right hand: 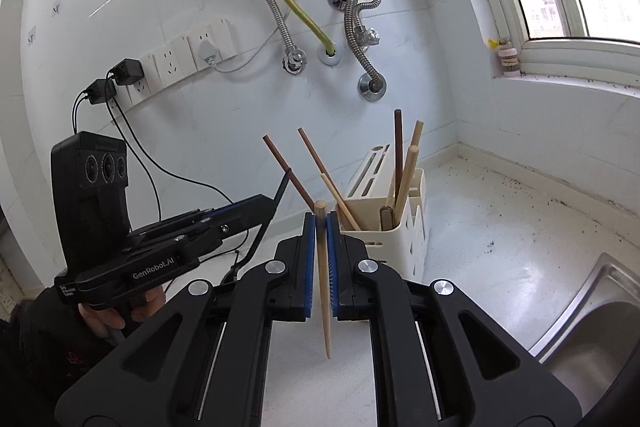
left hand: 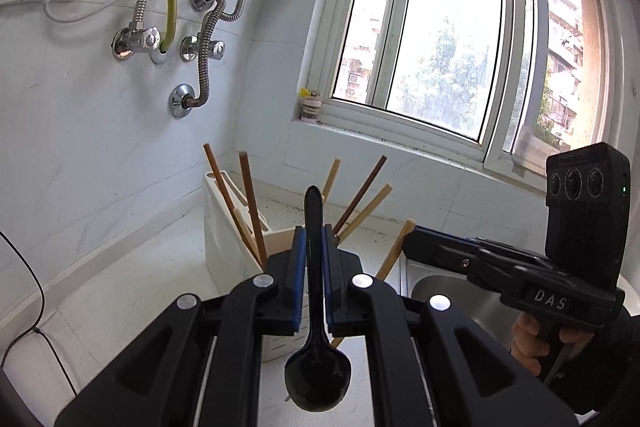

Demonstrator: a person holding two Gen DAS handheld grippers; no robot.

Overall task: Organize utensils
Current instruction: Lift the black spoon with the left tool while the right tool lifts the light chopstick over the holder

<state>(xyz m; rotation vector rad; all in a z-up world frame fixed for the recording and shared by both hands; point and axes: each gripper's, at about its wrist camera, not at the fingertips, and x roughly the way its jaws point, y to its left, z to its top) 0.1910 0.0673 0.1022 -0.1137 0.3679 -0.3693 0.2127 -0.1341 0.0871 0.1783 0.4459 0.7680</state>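
Now your left gripper (left hand: 314,243) pinches one black spoon (left hand: 316,375), right gripper (right hand: 321,227) clamps one chopstick (right hand: 324,291); six chopsticks stand in the caddy (right hand: 404,239) ahead.

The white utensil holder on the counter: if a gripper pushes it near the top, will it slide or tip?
The utensil holder looks tall, narrow and thin plastic, so probably light and apt to tip. The chopsticks leaning out may raise that risk. The counter looks smooth, so a low push would likely slide it.

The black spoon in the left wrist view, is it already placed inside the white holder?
No, the black spoon is clamped in the left tool, above the counter in front of the white holder.
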